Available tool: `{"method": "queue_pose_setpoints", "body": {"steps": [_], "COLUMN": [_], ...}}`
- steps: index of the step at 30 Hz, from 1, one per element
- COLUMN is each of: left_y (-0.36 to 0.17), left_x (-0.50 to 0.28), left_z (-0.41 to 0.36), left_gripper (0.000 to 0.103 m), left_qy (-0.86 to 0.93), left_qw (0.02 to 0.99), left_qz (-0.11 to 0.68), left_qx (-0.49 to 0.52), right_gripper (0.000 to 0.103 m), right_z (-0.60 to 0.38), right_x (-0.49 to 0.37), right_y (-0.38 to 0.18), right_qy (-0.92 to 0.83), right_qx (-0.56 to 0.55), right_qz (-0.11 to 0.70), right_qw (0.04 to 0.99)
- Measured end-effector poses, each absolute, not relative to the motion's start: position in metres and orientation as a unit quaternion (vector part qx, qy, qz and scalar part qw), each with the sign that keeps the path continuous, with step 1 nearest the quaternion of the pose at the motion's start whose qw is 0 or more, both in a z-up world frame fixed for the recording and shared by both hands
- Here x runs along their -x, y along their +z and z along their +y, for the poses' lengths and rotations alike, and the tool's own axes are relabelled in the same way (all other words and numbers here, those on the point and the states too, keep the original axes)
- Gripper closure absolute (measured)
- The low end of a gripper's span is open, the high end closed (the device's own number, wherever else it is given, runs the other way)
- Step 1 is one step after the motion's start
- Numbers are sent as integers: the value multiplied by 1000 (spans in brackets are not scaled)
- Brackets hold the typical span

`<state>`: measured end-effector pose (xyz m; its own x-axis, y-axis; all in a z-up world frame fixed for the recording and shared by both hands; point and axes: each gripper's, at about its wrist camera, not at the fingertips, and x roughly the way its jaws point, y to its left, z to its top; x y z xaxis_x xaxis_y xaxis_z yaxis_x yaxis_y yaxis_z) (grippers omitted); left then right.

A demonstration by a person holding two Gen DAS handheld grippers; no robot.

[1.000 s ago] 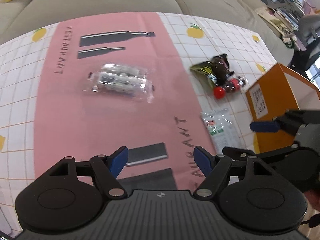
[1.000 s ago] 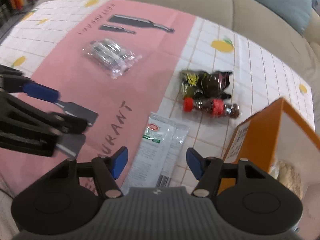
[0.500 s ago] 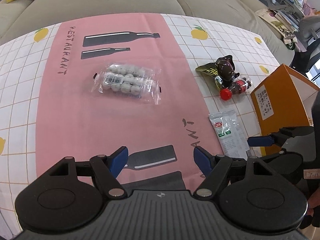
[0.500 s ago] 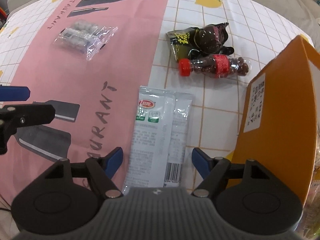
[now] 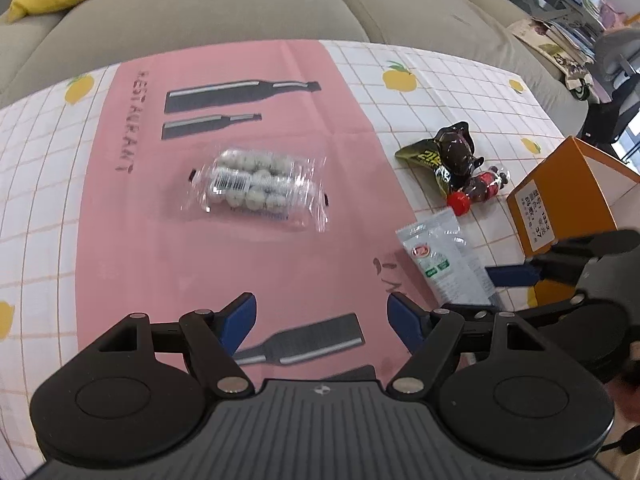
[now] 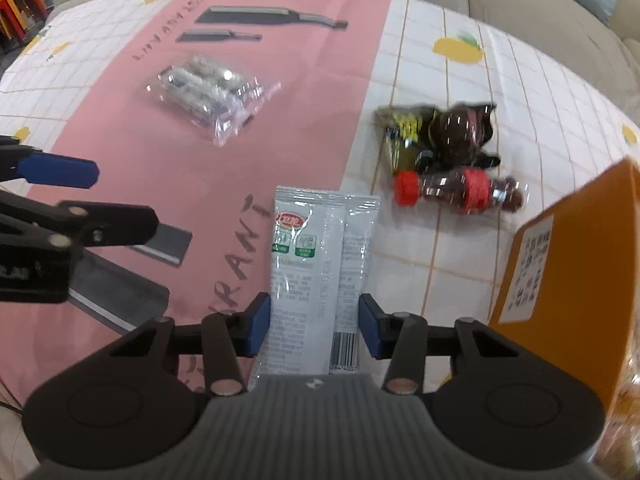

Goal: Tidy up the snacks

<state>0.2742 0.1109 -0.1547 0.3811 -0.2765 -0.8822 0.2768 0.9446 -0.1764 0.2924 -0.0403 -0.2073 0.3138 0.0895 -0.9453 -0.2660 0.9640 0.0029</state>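
"Why are your right tongs (image 6: 315,322) so low?"

"They've just been closing around the white sachet (image 6: 320,272) on the surface (image 6: 420,248), beside the orange box (image 6: 568,264) where snacks go; the pads touch its edges. My left tongs (image 5: 320,316) hang open, empty."

"Beyond?"

"A cola-bottle candy (image 6: 460,192), then the clear pack (image 6: 212,92)."

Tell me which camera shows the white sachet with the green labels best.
The right wrist view: the white sachet lies centred and close, its print readable, between the right gripper's blue pads, which have just been closing. The left wrist view shows the sachet small, off to the right, partly behind that gripper.
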Motion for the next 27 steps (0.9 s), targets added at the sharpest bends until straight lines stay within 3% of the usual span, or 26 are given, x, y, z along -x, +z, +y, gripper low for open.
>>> {"method": "queue_pose_setpoints", "body": {"steps": [7,15,24,27], "left_y": [-150,-152,-173,-182], "left_x": [-294,-330,-348,-349], "left_z": [98,89,69,69], "left_gripper": [15,11,11,17], "left_qy": [-184,-177,-196,-189], "left_qw": [847,860,840,835], "left_qz": [493,476,477,483], "left_qx": [-76,-44,-169,-183], "right_gripper": [57,57,57,57], "right_z": [-45,-48,-54,-55], "right_x": [-319,-342,-355,-355], "right_y": [-187,-181,-184,-186], "right_qy": [118,113,109,109], "right_qx": [70,81,75,71], "right_qz": [557,541,544,545], "right_qw": [819,829,829,828]}}
